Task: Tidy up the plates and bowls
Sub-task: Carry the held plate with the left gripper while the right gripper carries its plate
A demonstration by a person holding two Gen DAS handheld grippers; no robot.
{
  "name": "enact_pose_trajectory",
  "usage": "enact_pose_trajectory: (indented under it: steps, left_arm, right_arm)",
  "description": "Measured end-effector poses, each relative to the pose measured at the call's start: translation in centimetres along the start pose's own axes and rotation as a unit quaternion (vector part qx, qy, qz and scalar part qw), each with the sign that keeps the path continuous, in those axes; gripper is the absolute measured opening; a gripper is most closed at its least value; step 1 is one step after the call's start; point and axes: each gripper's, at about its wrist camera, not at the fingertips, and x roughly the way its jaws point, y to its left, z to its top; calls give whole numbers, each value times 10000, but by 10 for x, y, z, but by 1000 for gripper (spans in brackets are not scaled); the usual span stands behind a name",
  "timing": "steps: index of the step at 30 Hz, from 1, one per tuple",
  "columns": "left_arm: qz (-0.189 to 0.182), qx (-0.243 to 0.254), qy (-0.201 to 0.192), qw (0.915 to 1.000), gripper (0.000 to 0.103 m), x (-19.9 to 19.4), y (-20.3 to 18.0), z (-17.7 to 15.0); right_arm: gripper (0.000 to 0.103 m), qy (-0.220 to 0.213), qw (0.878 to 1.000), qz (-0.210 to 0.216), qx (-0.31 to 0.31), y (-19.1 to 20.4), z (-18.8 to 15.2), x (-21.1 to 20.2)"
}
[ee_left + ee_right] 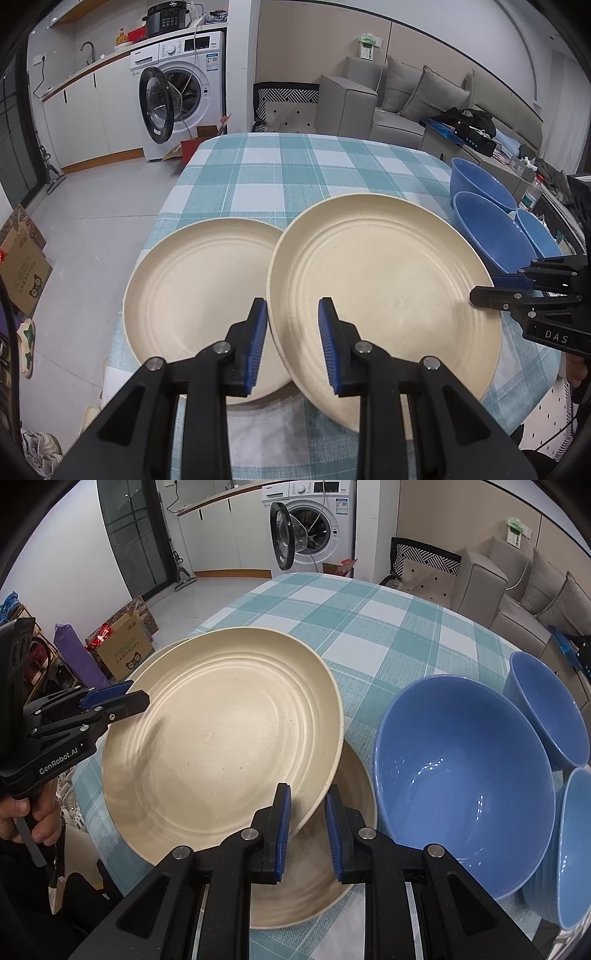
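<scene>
A cream plate (384, 295) is held tilted above the checked tablecloth; it also shows in the right wrist view (221, 731). My left gripper (292, 343) straddles its near rim, jaws apart with the rim between the pads. My right gripper (307, 834) straddles the opposite rim, jaws also slightly apart. A second cream plate (195, 291) lies flat to the left, partly under the tilted one. Another cream plate (332, 867) lies under it in the right wrist view. Three blue bowls (465, 753) stand at the right.
The table (280, 173) has a teal and white checked cloth and free room at the far side. A washing machine (181, 92) with its door open, a grey sofa (402, 103) and cardboard boxes (22, 269) stand around it.
</scene>
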Motion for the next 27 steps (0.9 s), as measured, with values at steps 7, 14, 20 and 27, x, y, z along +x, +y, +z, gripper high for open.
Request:
enact_pose_trajectory:
  steps: [7,14,20,27]
  left_arm:
    - [-52,59,33,10000,27,-1,-5,-4]
    - [-58,135,57,9999,27,-1,-10,-6]
    - [-100,234,107,9996,27,2,-14,-8]
    - [-114,364,160,9991,27,5,-21,-10]
  right_arm:
    - [19,75,10000,0,56,-1,-11,1]
    - [19,114,9999,1,126,-3,-21,2]
    - [19,152,9997,-21,195,-5,-30,2]
    - [19,223,9995,-66,218,-9,-35,1]
